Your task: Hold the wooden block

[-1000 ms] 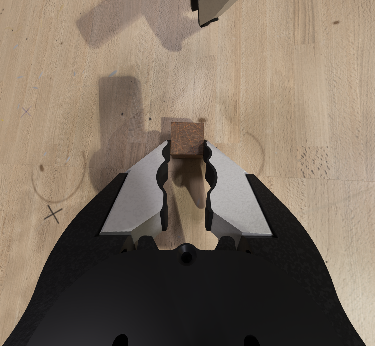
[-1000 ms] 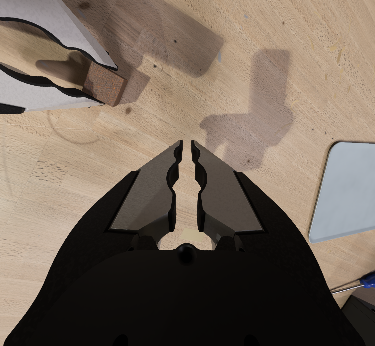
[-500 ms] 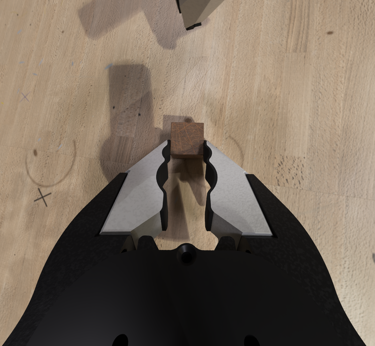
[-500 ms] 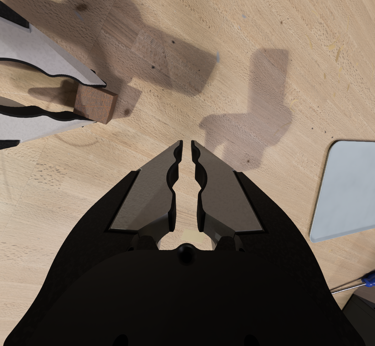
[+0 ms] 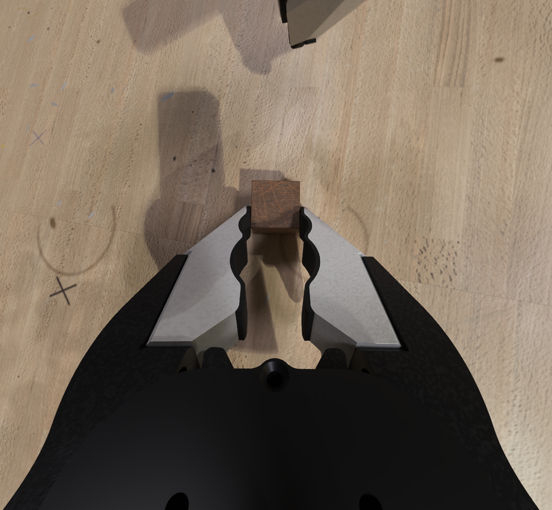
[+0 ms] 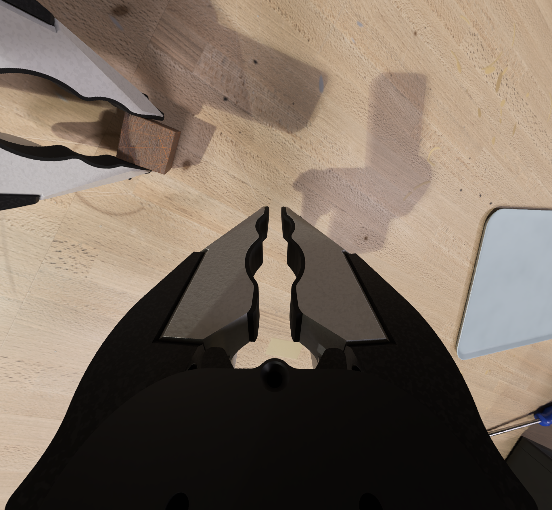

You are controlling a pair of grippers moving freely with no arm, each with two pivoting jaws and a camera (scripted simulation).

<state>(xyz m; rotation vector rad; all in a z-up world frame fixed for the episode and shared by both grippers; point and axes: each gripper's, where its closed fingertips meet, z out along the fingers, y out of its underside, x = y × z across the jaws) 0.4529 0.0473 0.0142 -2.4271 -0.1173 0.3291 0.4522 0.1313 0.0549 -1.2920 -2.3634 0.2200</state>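
Left hand-held gripper [image 5: 274, 217] pinches wooden block [image 5: 274, 204] at fingertips; right [image 6: 274, 214] nearly closed, empty.

Left tool [image 5: 274, 214] fingertips clamped on a load, right tool [image 6: 274, 211] nearly closed, empty

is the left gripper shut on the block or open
Shut on it: the left gripper has both fingertips pressed against opposite sides of the wooden block.

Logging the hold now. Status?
Left tool shut on wooden block, clear of the tabletop. Right tool nearly shut, empty, standing off. Nothing in the way.
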